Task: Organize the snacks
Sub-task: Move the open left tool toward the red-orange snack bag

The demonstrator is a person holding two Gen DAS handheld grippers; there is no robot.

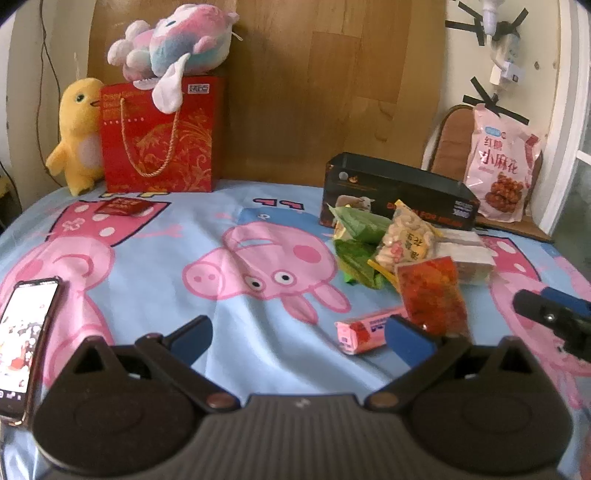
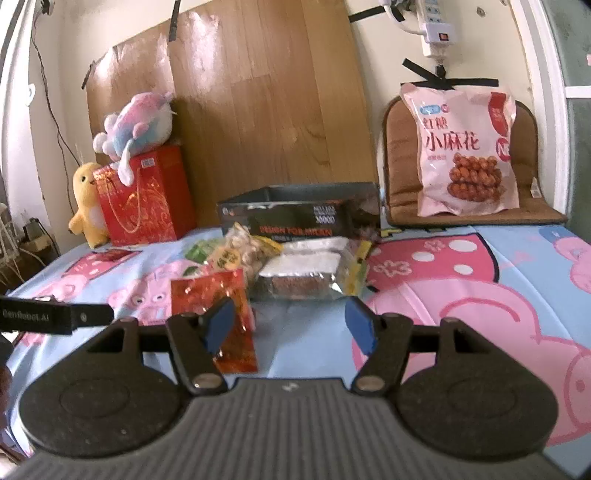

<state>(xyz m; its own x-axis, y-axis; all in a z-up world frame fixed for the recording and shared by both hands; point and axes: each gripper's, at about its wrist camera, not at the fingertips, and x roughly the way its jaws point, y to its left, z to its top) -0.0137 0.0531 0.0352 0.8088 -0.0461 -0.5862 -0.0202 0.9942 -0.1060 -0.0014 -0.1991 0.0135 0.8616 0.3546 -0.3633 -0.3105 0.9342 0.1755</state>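
snacks (image 2: 288, 266) lie heaped on the bedsheet (image 2: 461, 295) before the black box (image 2: 299, 210): light, crinkly, slippery packets, best pinched at a sealed edge. left gripper (image 1: 299, 332) and right gripper (image 2: 291, 325) both gape, empty.

Phone (image 1: 24, 343): cut off by left edge of left wrist view, screen content blurred.
Pink snack bar (image 1: 364, 329): near end hidden behind blue pad of left gripper (image 1: 299, 338); label too small to read.
Red packet (image 2: 218, 314): lower left hidden behind right gripper (image 2: 291, 325) finger in right wrist view; print unreadable.
Black box (image 2: 299, 216): lower front hidden by snack pile; inside not visible.
Green packets (image 1: 356, 240): partly buried under peanut bag (image 1: 404, 240).
Power strip (image 2: 436, 26): cut off by top edge.
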